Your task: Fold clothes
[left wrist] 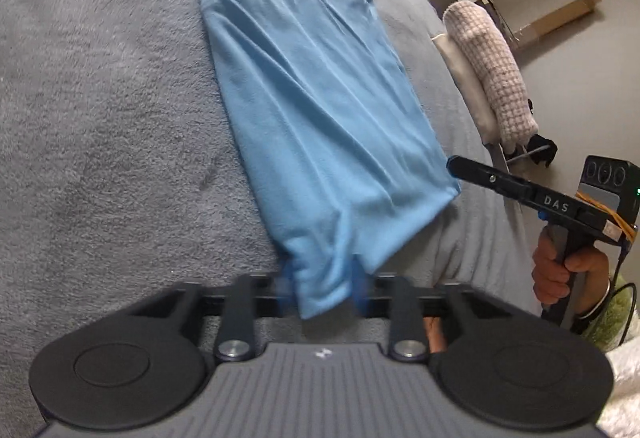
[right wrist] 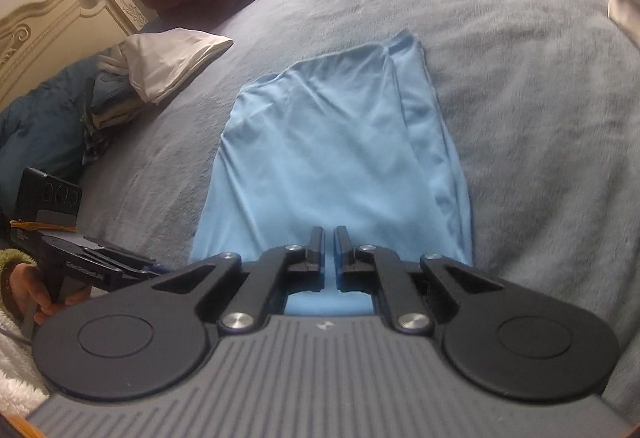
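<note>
A light blue, long folded cotton shirt (left wrist: 312,110) stretches lengthwise away from both tools, each pinching its near hem: left tool (left wrist: 320,290), right tool (right wrist: 328,250).

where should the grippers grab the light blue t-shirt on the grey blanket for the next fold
Likely the near hem corners of the light blue t-shirt, coming from the near side: it lies lengthwise, sides already folded in. The left gripper already pinches that hem; the right gripper is shut above it.
</note>
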`<state>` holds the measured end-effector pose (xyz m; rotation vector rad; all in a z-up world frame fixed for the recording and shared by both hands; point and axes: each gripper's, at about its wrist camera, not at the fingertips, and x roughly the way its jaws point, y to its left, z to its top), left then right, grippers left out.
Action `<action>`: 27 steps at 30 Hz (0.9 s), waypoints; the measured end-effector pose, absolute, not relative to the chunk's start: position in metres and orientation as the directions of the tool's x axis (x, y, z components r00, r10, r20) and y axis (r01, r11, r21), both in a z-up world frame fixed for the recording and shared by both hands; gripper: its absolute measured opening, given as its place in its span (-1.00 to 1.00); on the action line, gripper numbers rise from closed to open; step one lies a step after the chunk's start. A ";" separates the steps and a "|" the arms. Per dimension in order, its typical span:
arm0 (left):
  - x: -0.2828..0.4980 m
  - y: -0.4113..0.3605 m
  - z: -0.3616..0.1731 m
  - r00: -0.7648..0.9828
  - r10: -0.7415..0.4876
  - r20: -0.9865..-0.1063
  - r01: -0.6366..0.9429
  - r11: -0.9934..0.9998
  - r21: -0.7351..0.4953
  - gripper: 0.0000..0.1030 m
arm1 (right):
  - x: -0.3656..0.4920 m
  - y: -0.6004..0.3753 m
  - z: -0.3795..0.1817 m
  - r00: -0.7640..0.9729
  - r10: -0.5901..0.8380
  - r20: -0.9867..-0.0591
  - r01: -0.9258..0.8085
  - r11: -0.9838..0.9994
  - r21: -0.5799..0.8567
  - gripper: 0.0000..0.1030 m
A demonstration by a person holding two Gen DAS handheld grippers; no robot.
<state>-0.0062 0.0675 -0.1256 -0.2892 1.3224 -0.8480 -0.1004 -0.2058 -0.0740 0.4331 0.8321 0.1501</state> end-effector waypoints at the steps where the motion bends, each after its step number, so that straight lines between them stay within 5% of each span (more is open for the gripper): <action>1: -0.006 0.068 -0.127 0.004 -0.684 -0.730 0.365 0.680 -0.636 -0.85 | -0.098 -0.206 -0.073 0.671 0.291 -0.682 0.033 0.907 0.420 -0.91; 8: -0.005 0.062 -0.133 -0.042 -0.664 -0.747 0.380 0.681 -0.626 -0.90 | -0.085 -0.210 -0.106 0.579 0.220 -0.785 0.059 0.949 0.309 -0.98; 15: 0.003 0.068 -0.145 -0.077 -0.694 -0.716 0.363 0.649 -0.668 -0.89 | -0.065 -0.222 -0.069 0.641 0.220 -0.735 0.074 0.936 0.345 -0.90; 20: 0.003 0.065 -0.146 -0.076 -0.694 -0.716 0.398 0.637 -0.660 -0.88 | 0.001 -0.233 -0.054 0.719 0.168 -0.675 0.061 0.951 0.302 -0.55; 27: 0.005 0.064 -0.150 -0.081 -0.698 -0.711 0.414 0.626 -0.661 -0.88 | 0.093 -0.243 -0.076 0.684 0.177 -0.708 0.029 0.963 0.268 -0.43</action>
